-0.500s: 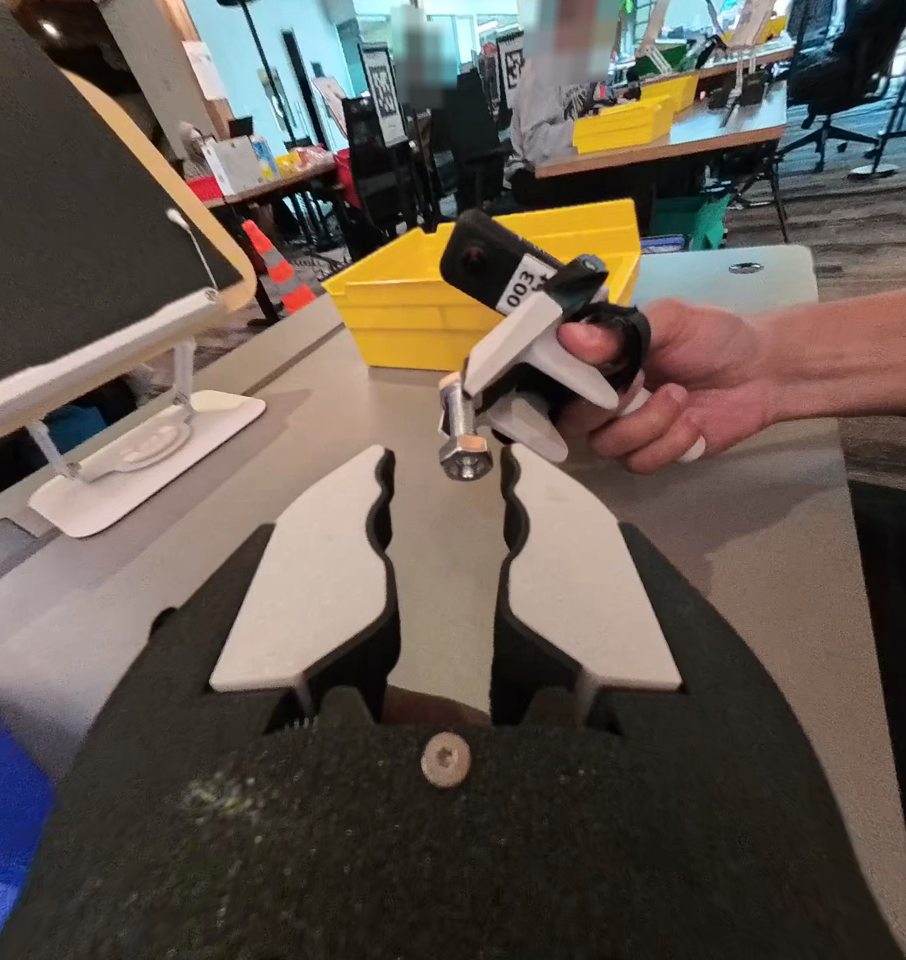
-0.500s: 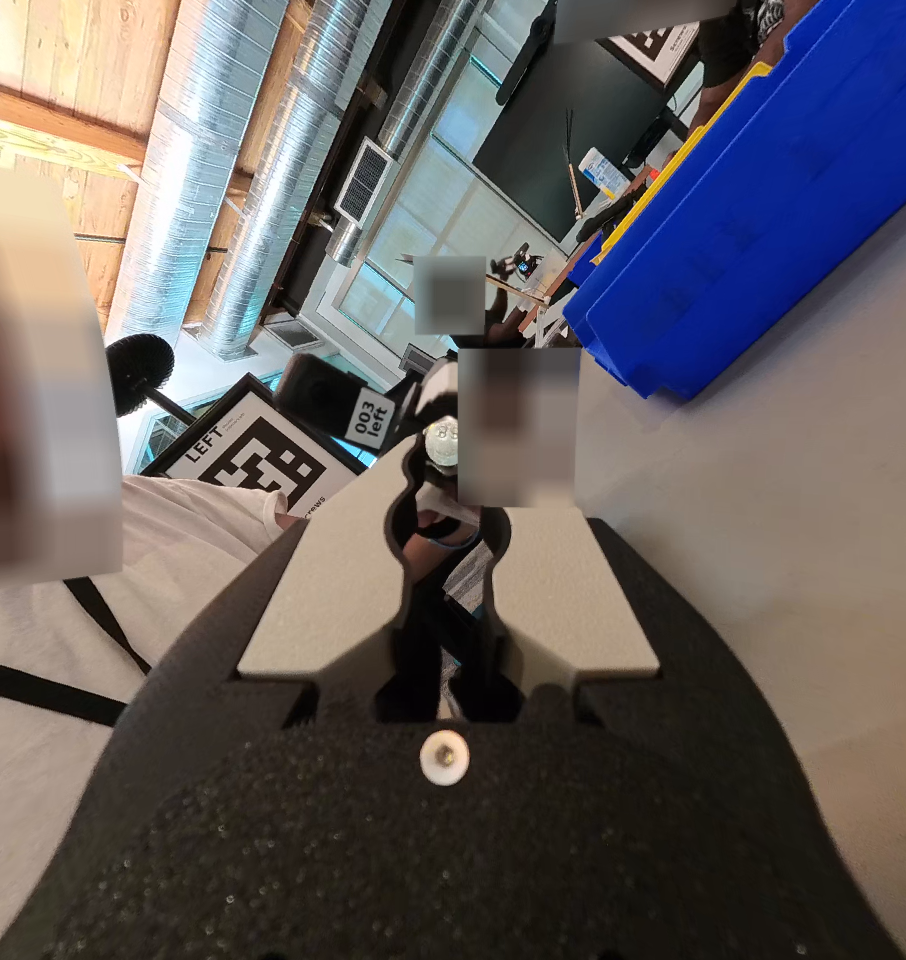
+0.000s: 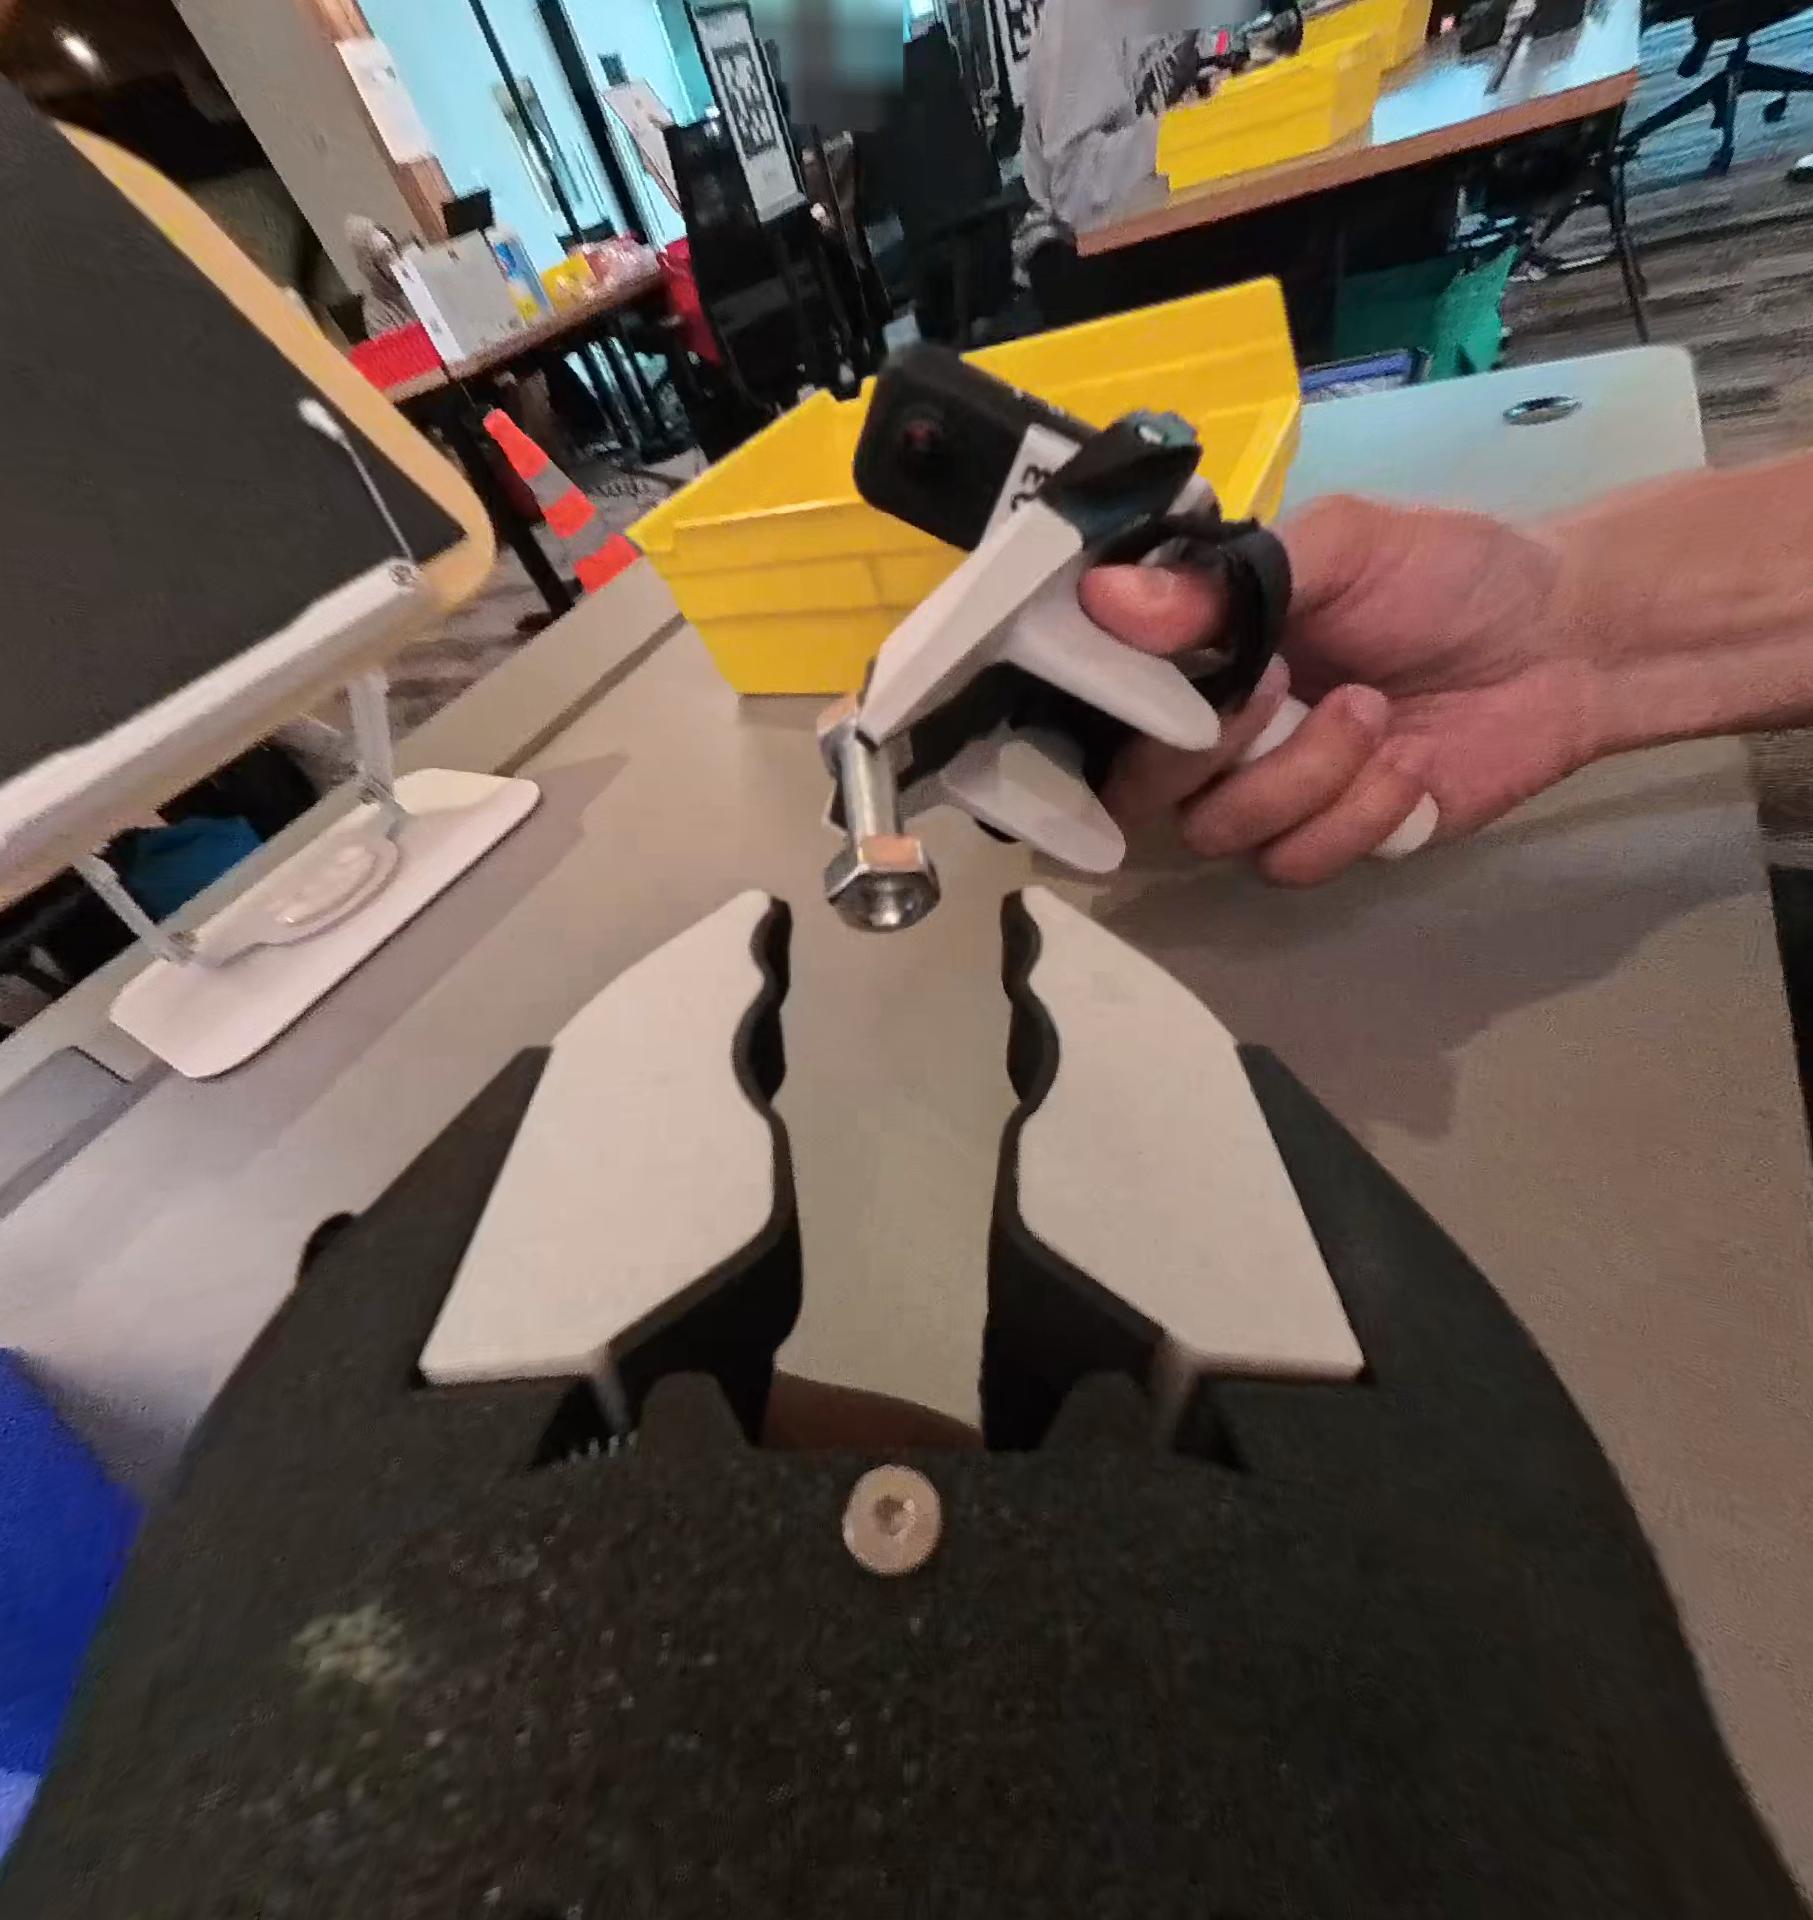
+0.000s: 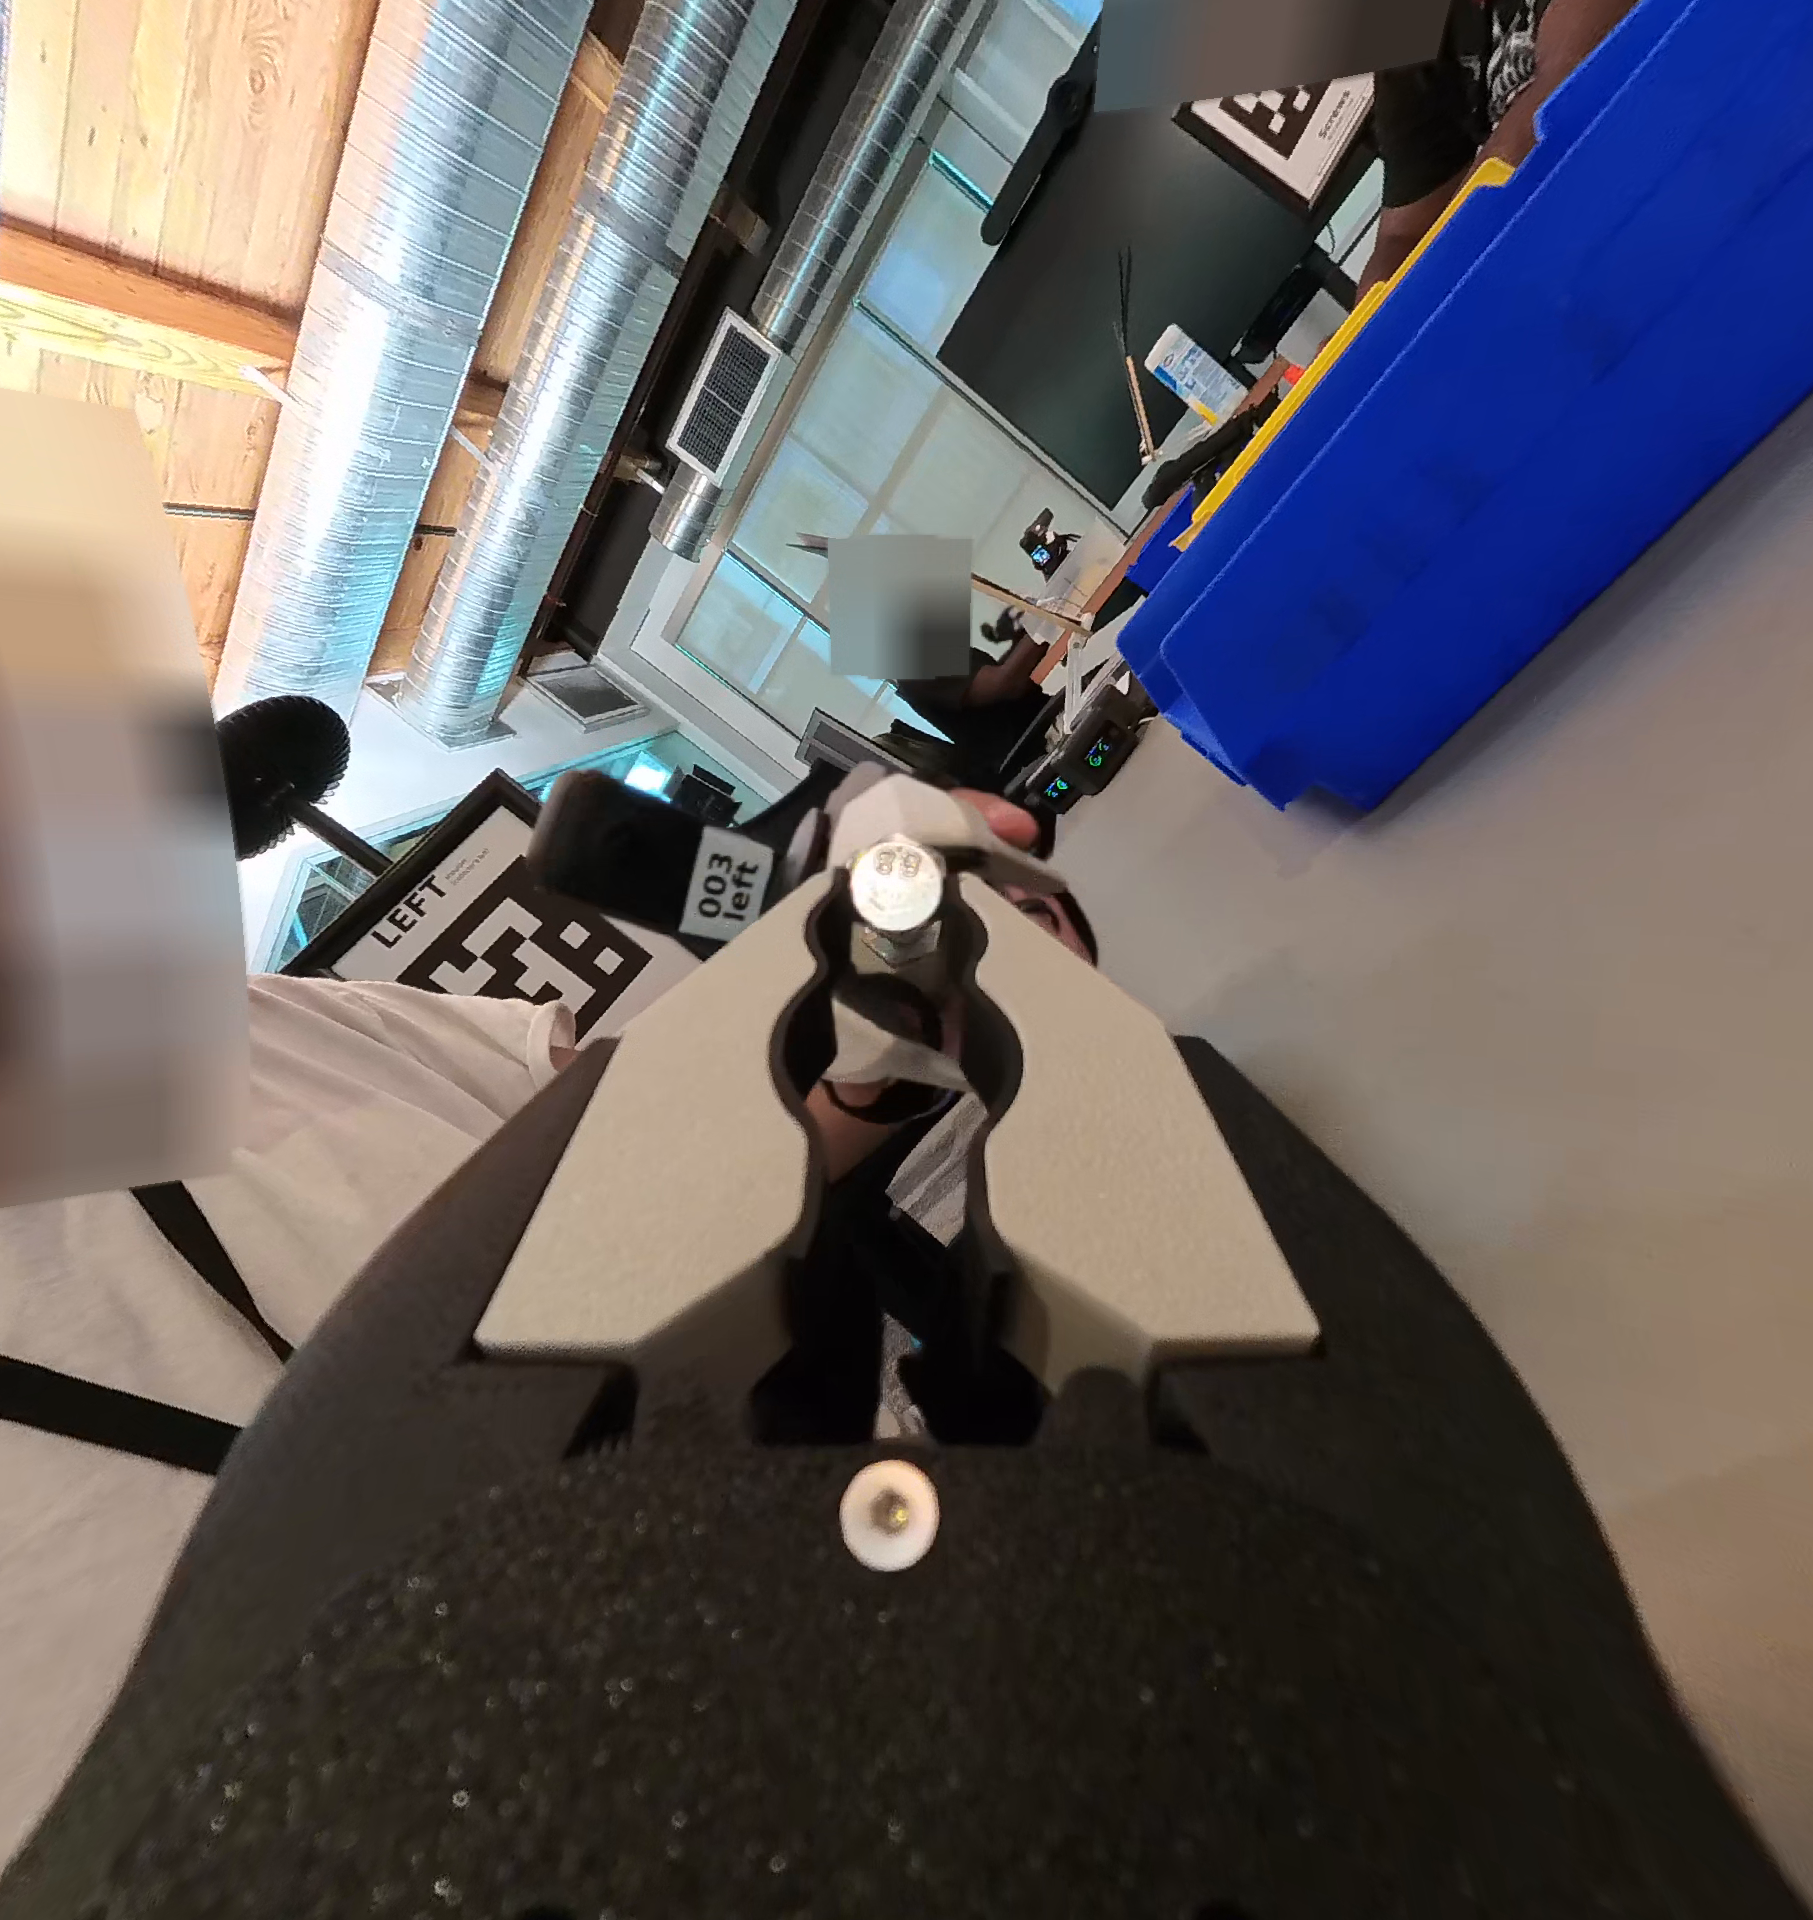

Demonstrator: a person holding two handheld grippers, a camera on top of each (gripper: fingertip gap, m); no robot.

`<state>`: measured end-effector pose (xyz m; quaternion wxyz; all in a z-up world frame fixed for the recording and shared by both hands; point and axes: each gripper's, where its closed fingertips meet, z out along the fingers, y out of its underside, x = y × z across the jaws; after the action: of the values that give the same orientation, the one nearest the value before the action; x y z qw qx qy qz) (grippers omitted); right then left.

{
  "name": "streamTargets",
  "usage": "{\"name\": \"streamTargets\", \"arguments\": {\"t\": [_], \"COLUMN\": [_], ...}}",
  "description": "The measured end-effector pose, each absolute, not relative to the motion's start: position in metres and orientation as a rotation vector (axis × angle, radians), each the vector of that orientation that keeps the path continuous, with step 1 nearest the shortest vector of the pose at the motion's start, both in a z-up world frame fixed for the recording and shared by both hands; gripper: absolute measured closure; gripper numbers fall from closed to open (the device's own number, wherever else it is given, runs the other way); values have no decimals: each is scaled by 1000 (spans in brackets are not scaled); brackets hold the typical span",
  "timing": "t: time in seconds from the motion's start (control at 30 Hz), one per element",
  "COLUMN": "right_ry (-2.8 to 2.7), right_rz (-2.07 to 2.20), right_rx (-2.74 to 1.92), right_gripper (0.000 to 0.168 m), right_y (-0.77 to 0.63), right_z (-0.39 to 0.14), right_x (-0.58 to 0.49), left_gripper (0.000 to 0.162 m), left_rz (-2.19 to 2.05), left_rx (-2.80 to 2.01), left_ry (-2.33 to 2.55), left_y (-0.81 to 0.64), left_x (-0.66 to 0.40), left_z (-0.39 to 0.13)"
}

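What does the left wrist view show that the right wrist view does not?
Only the left wrist view shows the yellow bin, the white stand, the orange cone and the open left gripper, empty, just below the nut.

Only the right wrist view shows the blue bin and the ceiling ducts.

Both show the grey table and the bolt held in the right gripper.

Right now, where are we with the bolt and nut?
Done: the right gripper is shut on the bolt and holds it above the grey table; a nut already sits on its lower end. In hand: the left gripper, open, sits just short of the nut. Left: its fingers haven't closed on it.
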<state>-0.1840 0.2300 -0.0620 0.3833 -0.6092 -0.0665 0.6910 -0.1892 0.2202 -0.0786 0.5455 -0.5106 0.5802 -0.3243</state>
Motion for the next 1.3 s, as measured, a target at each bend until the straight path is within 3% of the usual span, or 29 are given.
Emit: {"name": "streamTargets", "arguments": {"t": [0.33,0.6,1.07,1.3], "right_ry": [-166,-383,-1047,-979], "right_rz": [1823,1751,428,451], "right_rx": [-1542,-1590,-1513,-1662], "right_gripper": [152,152,152,151], "right_y": [226,208,213,223], "right_z": [-61,-61,-95,-105], "right_x": [-188,-198,-197,-190], "left_gripper": [143,144,144,144], "left_rz": [-687,-1127,-1694,-1290], "left_rx": [-1139,-1255,-1550,-1586], "left_ry": [1364,1423,1250,1213], "left_y": [224,210,214,249], "left_x": [-194,-202,-211,-218], "left_z": [-68,-63,-54,-71]}}
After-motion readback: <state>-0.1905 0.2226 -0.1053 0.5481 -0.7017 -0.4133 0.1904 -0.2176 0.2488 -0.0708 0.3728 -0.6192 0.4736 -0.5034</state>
